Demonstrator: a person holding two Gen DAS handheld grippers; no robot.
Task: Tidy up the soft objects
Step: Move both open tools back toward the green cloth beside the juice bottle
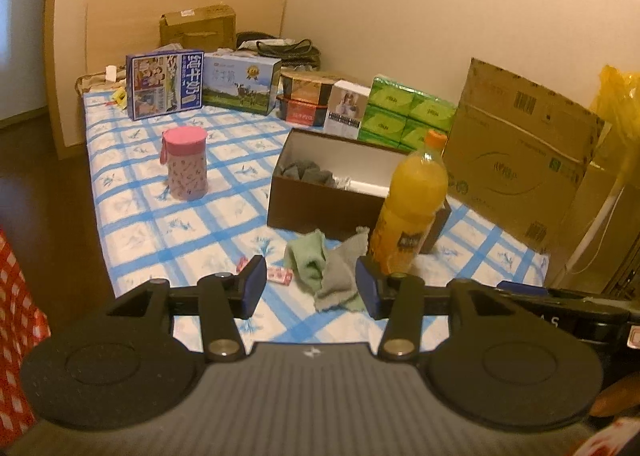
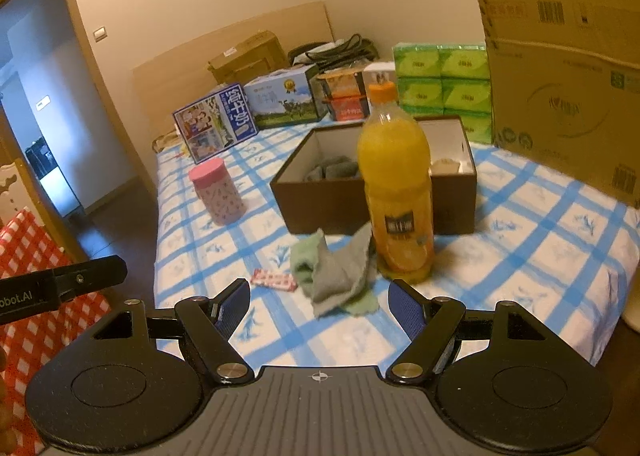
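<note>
Near the front edge of the bed, on the blue-and-white checked sheet (image 1: 168,224), lies a crumpled pair of soft cloths: one pale green terry cloth (image 1: 308,260) and one grey cloth (image 1: 340,276), overlapping, untouched. Tall plastic bottle of orange juice (image 1: 412,200) stands just beside them, touching or nearly touching the grey cloth. Behind both: open dark brown cardboard box with white lining (image 1: 320,204), already holding grey folded cloths (image 1: 308,172) at one end. Small pink wrapped packet (image 2: 274,280) on the sheet beside the green cloth. Pink lidded cylindrical tin (image 1: 186,164) well apart to the side.

Left hand-held gripper (image 1: 311,288): jaws apart, empty, cloths seen between the pads but further off. Right hand-held gripper (image 2: 319,304): jaws wide, empty, aimed at the same heap.

Step judged: approach to pick up the cloths; box is the likely destination. Next move calls for descending onto one cloth, pinching a raised fold, and keeping clear of the bottle, which looks easy to topple
</note>
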